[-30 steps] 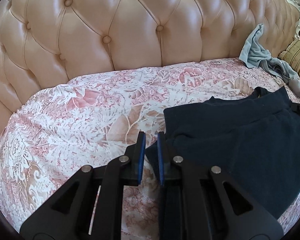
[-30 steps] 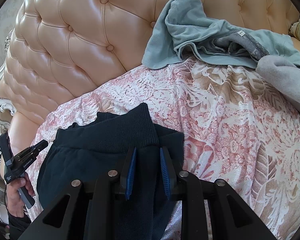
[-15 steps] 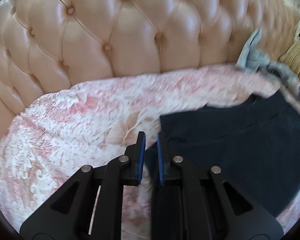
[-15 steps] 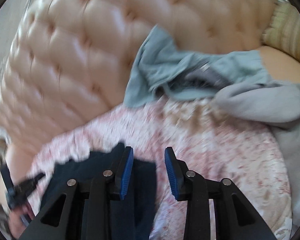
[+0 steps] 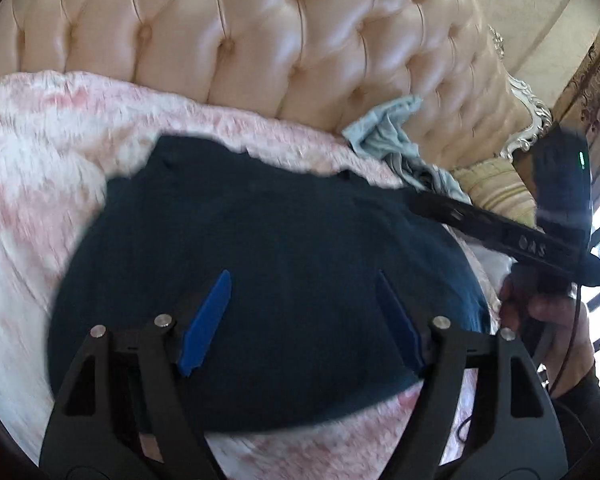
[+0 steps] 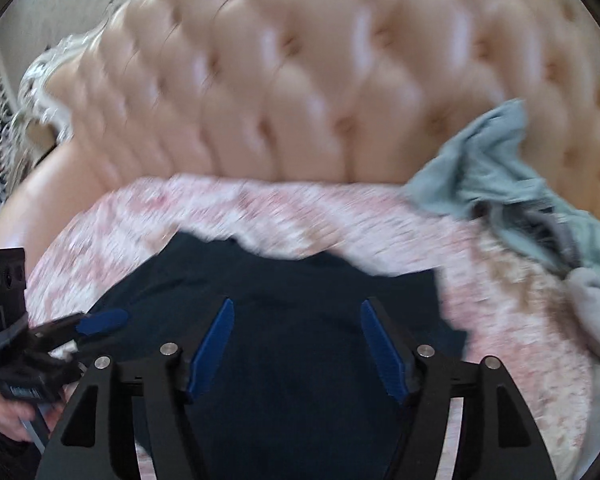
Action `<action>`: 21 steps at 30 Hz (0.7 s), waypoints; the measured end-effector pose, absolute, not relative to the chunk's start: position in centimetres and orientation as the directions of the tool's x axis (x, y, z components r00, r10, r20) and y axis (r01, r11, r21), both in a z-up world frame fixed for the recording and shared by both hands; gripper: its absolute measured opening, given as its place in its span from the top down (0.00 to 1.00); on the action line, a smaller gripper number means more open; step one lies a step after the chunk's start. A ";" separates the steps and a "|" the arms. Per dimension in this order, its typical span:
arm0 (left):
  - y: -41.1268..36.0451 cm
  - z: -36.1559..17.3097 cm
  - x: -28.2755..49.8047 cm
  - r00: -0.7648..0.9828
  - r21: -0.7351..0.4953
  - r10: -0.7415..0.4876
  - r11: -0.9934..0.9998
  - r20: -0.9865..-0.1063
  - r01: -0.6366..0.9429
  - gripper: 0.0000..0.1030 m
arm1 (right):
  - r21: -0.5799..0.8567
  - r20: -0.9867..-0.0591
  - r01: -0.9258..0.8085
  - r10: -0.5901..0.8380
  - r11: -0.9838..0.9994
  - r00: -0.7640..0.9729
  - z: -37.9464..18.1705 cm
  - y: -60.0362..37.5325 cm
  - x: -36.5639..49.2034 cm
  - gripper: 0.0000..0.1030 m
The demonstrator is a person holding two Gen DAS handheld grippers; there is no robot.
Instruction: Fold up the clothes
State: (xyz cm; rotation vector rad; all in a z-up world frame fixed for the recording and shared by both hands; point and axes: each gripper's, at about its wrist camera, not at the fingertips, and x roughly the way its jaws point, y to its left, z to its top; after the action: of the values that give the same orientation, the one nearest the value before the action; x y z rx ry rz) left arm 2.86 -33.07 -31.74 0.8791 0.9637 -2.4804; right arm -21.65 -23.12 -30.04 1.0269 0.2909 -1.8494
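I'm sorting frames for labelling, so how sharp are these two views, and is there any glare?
Left wrist: pink bedspread smeared by motion, dark garment edges soft, sheen on headboard, window at right blown out. Right wrist: heavier blur on the whole headboard; blue pads stay crisp.

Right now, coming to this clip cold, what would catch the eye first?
The dark navy garment dominates, lying spread on the pink floral cover in the foreground of both views. Both tongs, left and right, hang wide open above it, gripping nothing. Behind rises the tufted peach headboard, with a crumpled light blue garment bunched at its base on the right.
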 end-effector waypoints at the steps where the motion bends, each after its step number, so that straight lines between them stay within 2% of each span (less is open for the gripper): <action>1: -32.6 -31.8 2.8 -0.734 -0.436 -0.114 -0.739 -0.669 0.513 0.39 | 0.236 -0.764 0.842 -0.628 -0.484 -0.147 -30.4 -24.1 -21.0 0.35; 3: -32.2 -32.1 2.9 -0.713 -0.389 -0.134 -0.761 -0.688 0.519 0.43 | 0.207 -0.798 0.875 -0.593 -0.438 -0.108 -31.4 -26.7 -19.6 0.35; 6: -31.8 -32.1 3.2 -0.702 -0.352 -0.138 -0.787 -0.699 0.506 0.43 | 0.143 -0.855 0.885 -0.506 -0.442 -0.114 -33.0 -29.7 -19.1 0.35; 8: -31.0 -32.1 3.8 -0.699 -0.317 -0.169 -0.801 -0.695 0.508 0.39 | 0.113 -0.882 0.885 -0.455 -0.451 -0.119 -33.9 -30.6 -19.3 0.36; 11: -30.2 -32.1 4.5 -0.675 -0.279 -0.200 -0.800 -0.710 0.531 0.27 | 0.061 -0.897 0.885 -0.414 -0.462 -0.154 -34.4 -31.3 -19.2 0.37; 15: -29.0 -32.7 5.0 -0.676 -0.267 -0.176 -0.826 -0.715 0.497 0.04 | 0.012 -0.901 0.872 -0.384 -0.490 -0.203 -34.6 -31.8 -18.9 0.37; 19: -28.2 -32.0 6.2 -0.697 -0.257 -0.189 -0.838 -0.692 0.482 0.03 | -0.015 -0.908 0.857 -0.353 -0.516 -0.228 -34.4 -32.4 -19.0 0.37; 21: -27.8 -31.2 7.3 -0.713 -0.252 -0.207 -0.840 -0.670 0.480 0.06 | 0.014 -0.903 0.853 -0.373 -0.521 -0.213 -33.2 -32.1 -19.0 0.37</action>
State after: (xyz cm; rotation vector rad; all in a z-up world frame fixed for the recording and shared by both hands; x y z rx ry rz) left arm 7.34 -27.82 -31.15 0.9194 0.5876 -2.5334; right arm -19.02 -32.14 -33.18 1.1762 0.6428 -1.8461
